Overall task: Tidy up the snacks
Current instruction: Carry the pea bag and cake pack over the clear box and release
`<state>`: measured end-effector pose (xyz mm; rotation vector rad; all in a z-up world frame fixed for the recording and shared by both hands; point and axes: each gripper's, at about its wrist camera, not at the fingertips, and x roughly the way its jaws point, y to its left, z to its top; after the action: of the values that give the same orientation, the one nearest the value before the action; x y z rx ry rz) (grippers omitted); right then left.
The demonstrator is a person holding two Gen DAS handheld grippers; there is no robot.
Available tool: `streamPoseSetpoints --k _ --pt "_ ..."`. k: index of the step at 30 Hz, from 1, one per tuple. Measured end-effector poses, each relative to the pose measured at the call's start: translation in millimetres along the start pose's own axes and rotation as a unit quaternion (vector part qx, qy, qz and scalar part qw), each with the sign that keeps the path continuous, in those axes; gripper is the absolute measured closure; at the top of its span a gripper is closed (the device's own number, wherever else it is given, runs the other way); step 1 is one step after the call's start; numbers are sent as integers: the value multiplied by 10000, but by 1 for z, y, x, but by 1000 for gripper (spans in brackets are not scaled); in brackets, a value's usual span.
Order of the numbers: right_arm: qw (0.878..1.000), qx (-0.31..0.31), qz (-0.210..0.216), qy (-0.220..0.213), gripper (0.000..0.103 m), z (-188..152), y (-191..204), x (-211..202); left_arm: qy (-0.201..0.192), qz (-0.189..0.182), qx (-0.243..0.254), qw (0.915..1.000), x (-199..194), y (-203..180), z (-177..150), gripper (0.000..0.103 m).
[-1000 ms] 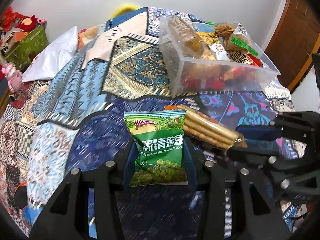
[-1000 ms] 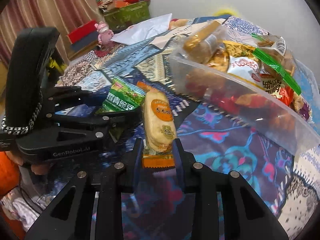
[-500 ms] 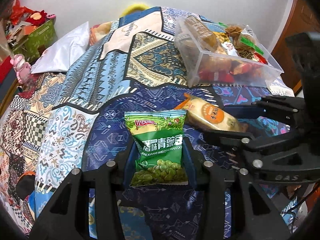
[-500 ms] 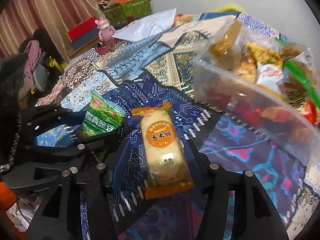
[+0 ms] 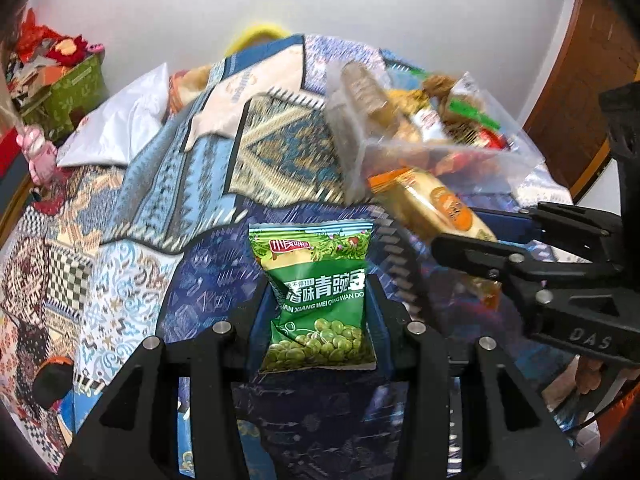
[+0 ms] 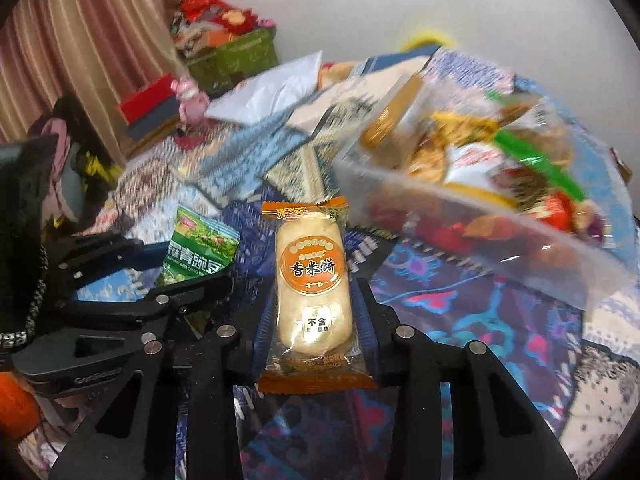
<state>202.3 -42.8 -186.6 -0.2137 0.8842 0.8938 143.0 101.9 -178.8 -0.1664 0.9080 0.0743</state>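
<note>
My left gripper (image 5: 318, 312) is shut on a green pea snack bag (image 5: 318, 300) and holds it above the patterned blue bedspread (image 5: 200, 184). My right gripper (image 6: 314, 320) is shut on an orange rice cracker packet (image 6: 312, 280), held upright. In the left wrist view the cracker packet (image 5: 432, 204) and the right gripper (image 5: 480, 240) are to the right. In the right wrist view the green bag (image 6: 198, 252) and left gripper (image 6: 180, 276) are to the left. A clear plastic bin (image 5: 420, 136) full of snacks lies ahead on the bed; it also shows in the right wrist view (image 6: 480, 200).
A white pillow (image 5: 120, 128) lies at the far left of the bed. A green box (image 5: 68, 92) with red items and a pink toy (image 5: 38, 152) stand off the bed's left side. A wooden door (image 5: 580, 92) is at right. Curtains (image 6: 80, 40) hang at left.
Both grippers have risen and tilted up, so the wall shows more. The right gripper has turned the cracker packet upright and stays close beside the left. Both snacks remain gripped.
</note>
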Motion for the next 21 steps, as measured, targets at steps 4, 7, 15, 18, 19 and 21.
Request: streamPoseSetpoints --k 4,7,15,18,19,21 --pt "9990 179 -164 -377 68 2 -12 -30 -253 -61 88 9996 -14 -15 14 59" --pt "9966 323 -359 -667 68 5 -26 -52 -438 -125 129 9989 -23 -26 26 59" --pt "9858 701 -835 -1274 68 10 -57 -96 -767 -301 252 9963 -32 -51 62 59" --pt "9801 849 -1038 -1467 68 12 -71 -107 -916 -333 322 9947 -33 -62 79 59" --pt "9788 894 -1059 -1507 68 12 -76 -111 -958 -343 344 9942 -32 -64 84 59" --pt "9759 993 -1120 -1585 68 14 -87 -116 -1027 -372 381 9933 -29 -71 96 59"
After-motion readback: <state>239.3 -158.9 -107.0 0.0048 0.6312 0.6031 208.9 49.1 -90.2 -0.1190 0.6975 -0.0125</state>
